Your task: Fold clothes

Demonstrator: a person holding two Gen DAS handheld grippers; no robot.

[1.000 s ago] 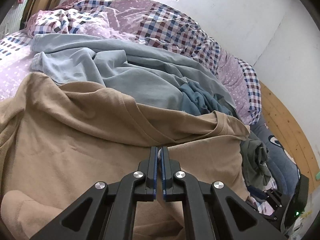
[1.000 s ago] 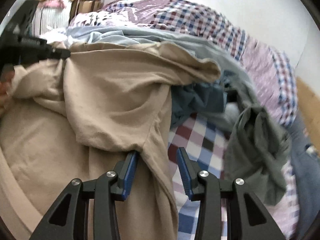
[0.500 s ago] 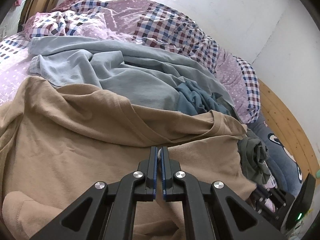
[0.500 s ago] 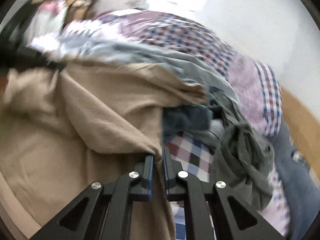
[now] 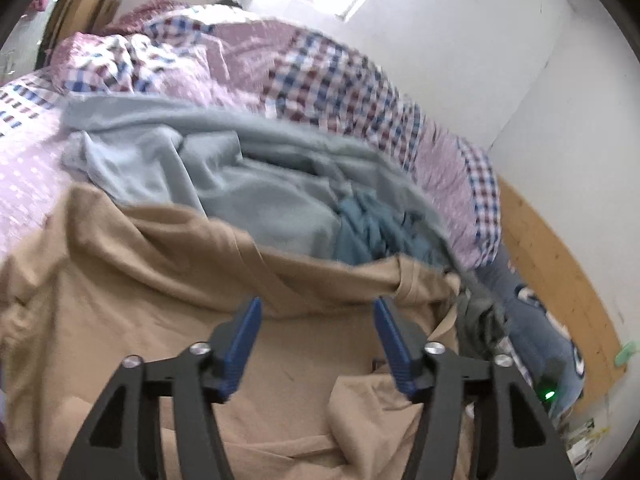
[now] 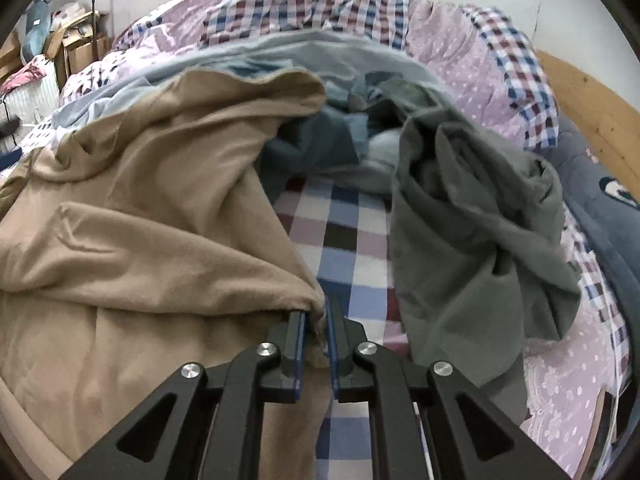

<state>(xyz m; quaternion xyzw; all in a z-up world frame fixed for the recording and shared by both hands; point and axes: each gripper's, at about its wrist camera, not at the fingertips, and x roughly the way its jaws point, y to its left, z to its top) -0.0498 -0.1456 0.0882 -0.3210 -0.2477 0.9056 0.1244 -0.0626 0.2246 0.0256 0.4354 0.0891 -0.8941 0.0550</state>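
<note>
A tan garment (image 5: pixel 140 300) lies rumpled across the bed and fills the left of the right wrist view (image 6: pixel 140 220). My left gripper (image 5: pixel 317 306) hovers just above it; its jaws are opening, the blue pads stand wide apart and grip nothing. My right gripper (image 6: pixel 317 312) pinches the tan garment's edge, with a bunch of cloth between the pads; its jaws are opening slightly. A light blue garment (image 5: pixel 260 200) and a teal one (image 5: pixel 368 228) lie behind the tan one. To the right a grey-green garment (image 6: pixel 472 240) sits crumpled.
The checked bedsheet (image 6: pixel 344 240) shows between the tan and grey-green garments. A purple and checked quilt (image 5: pixel 320 80) is heaped at the back. A dark blue cushion (image 6: pixel 612 208) and the wooden bed frame (image 6: pixel 600 112) border the right side.
The left jaws went from shut on a tan fold to wide open, and the hand rose. The right jaws closed on the tan garment's edge, and that hand shifted and rolled.
</note>
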